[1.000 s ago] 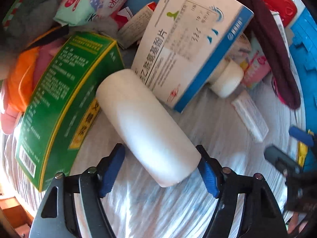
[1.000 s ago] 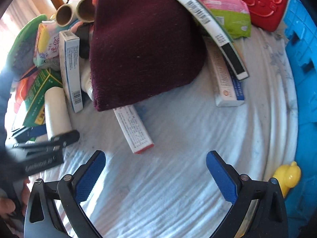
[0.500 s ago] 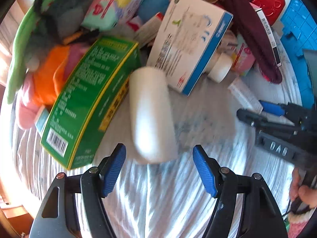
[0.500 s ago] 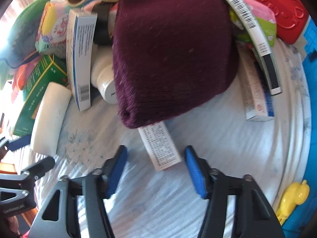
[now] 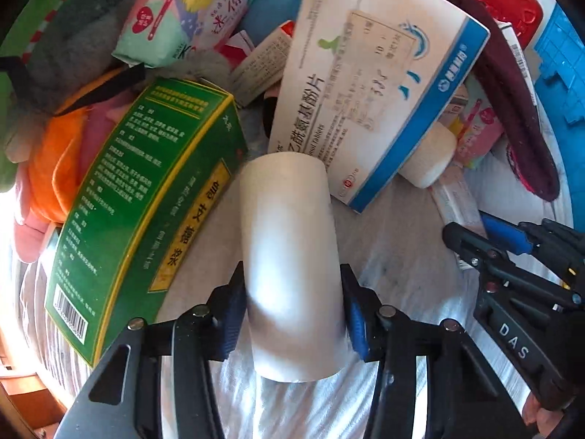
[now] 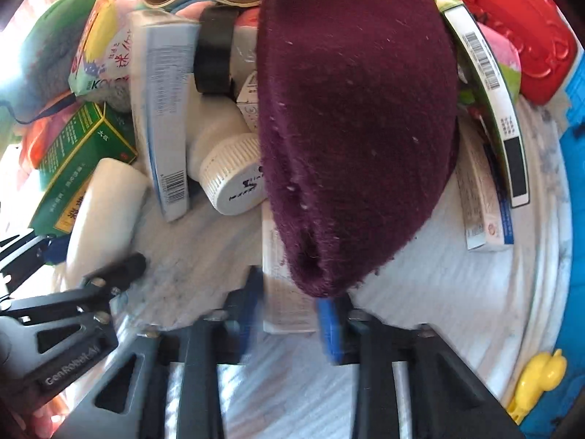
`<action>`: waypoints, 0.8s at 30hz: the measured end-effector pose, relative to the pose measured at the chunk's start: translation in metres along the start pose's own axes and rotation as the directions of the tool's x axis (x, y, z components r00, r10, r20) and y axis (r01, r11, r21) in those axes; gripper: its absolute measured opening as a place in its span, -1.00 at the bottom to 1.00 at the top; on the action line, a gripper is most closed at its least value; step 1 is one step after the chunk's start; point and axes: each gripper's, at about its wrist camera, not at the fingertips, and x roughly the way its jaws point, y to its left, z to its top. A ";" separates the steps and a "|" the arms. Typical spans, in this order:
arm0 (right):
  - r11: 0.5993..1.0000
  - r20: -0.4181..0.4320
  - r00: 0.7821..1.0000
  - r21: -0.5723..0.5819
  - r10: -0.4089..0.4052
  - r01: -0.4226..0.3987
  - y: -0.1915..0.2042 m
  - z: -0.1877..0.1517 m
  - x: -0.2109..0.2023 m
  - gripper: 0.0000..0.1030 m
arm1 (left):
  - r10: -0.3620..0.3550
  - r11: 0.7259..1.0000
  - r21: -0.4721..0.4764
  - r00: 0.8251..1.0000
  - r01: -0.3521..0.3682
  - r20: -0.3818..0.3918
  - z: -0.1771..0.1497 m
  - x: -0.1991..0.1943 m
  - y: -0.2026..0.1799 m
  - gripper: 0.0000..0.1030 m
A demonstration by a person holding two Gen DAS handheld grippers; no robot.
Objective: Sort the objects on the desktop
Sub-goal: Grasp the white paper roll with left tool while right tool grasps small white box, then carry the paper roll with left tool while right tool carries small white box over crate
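My left gripper [image 5: 292, 314] is shut on a white roll [image 5: 289, 256] that lies on the white cloth; the roll also shows in the right wrist view [image 6: 102, 216]. My right gripper [image 6: 292, 314] is closed around a narrow white box [image 6: 285, 292] whose far end lies under a maroon knit hat [image 6: 358, 128]. The right gripper also shows in the left wrist view [image 5: 486, 234], to the right of the roll.
A green box [image 5: 146, 205] lies left of the roll, a white and blue medicine box [image 5: 373, 91] behind it. A white bottle [image 6: 226, 168], black tape roll [image 6: 215, 51], red case [image 6: 512, 25], yellow duck [image 6: 537, 376] and blue tray [image 5: 563, 58] crowd around.
Both grippers moved forward and closed: the left onto the white roll, the right onto the narrow white box under the hat.
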 end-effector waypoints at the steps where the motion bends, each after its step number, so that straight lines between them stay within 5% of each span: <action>1: 1.000 -0.001 1.000 0.004 0.005 -0.005 0.001 -0.002 -0.001 -0.50 | -0.001 1.000 0.006 1.000 0.001 0.001 -0.003 -0.002 -0.001 -0.10; 14: 1.000 0.107 0.994 0.023 0.001 -0.003 0.008 -0.039 -0.083 -0.50 | -0.049 0.998 0.056 0.987 0.041 0.152 -0.029 -0.095 -0.024 -0.13; 18: 0.999 0.204 0.979 0.046 -0.026 0.017 0.002 -0.045 -0.133 -0.50 | -0.068 0.995 0.091 0.968 0.047 0.243 -0.011 -0.135 -0.033 -0.13; 24: 0.992 0.366 0.925 0.104 -0.102 0.068 -0.005 -0.032 -0.201 -0.50 | -0.115 0.986 0.158 0.924 0.060 0.365 0.020 -0.206 -0.075 -0.13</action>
